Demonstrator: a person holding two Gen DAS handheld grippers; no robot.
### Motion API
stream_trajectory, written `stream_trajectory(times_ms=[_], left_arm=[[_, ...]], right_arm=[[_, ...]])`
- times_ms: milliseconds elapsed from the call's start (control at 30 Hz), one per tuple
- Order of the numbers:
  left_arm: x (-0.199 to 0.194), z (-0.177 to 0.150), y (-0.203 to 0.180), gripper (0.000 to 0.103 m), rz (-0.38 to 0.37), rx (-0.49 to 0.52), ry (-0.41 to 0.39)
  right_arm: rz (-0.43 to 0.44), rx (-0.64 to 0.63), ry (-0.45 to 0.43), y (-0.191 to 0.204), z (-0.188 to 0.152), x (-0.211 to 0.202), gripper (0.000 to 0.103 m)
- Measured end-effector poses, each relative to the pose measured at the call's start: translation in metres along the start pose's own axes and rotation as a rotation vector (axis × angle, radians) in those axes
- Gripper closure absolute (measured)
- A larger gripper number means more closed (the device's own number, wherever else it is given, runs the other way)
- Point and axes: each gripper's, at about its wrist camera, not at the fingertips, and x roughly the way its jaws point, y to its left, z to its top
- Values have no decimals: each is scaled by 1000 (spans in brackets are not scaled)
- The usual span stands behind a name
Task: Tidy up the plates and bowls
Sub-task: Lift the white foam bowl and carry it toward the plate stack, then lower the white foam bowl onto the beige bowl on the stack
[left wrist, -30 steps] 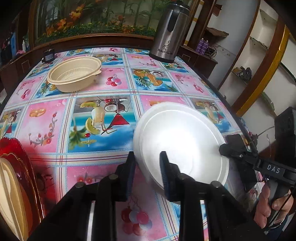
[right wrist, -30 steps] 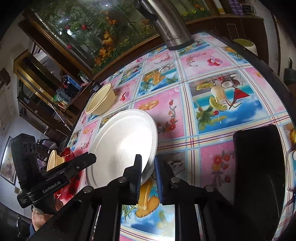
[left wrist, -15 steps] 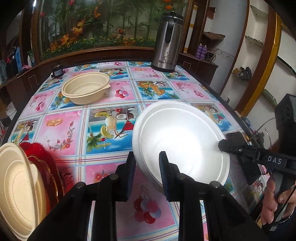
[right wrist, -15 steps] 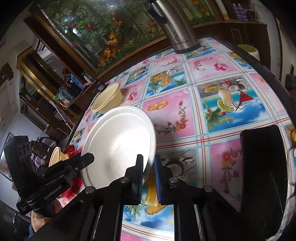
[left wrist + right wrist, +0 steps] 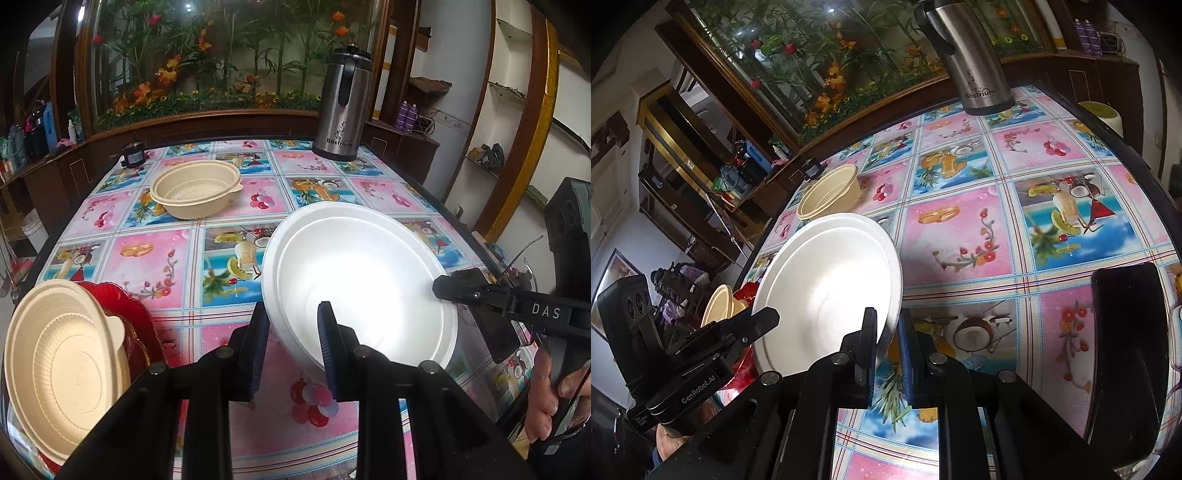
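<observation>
White foam made up the big plate (image 5: 354, 284), held tilted above the table (image 5: 155, 258) with both grippers on its rim. The left gripper (image 5: 291, 343) had its jaws pinching the plate's near edge, one blue pad (image 5: 327, 347) inside the dish and the other beneath it. The right gripper (image 5: 888, 343) had its jaws nearly pressed together, clamping the thin rim on the opposite side, as its own camera showed; from the left view its black tip (image 5: 465, 291) met the plate's right edge. A hand (image 5: 550, 406) gripped that tool's handle at the lower right.

The table carried a glossy cloth of pink and blue squares printed with fruit and drinks. On its far left part a beige bowl (image 5: 195, 194) sat upright, well apart from the plate. At the near left corner a beige dish (image 5: 62, 365) leaned on edge against a red glass plate (image 5: 129, 314). A steel flask (image 5: 341, 107) stood at the far edge of the table, in front of a glass case of artificial flowers (image 5: 207, 66). In the right view a black phone-like slab (image 5: 1126, 354) lay flat near the right edge of the table, apart from everything else. Whether the white plate was one piece or two nested I could not tell, though a second rim line showed along its left side.
</observation>
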Motion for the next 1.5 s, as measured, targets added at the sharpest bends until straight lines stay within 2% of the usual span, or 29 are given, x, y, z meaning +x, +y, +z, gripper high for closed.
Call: stream_trajectory(times_ms=[767, 1267, 1500], left_arm=[[-43, -9, 35, 78, 21, -65, -75], [-95, -28, 100, 75, 89, -185, -148], [-113, -38, 135, 75, 132, -252, -169]], right_arm=[[24, -80, 8, 48, 2, 4, 90], [96, -206, 32, 122, 4, 26, 90], [140, -252, 79, 156, 1, 50, 90]])
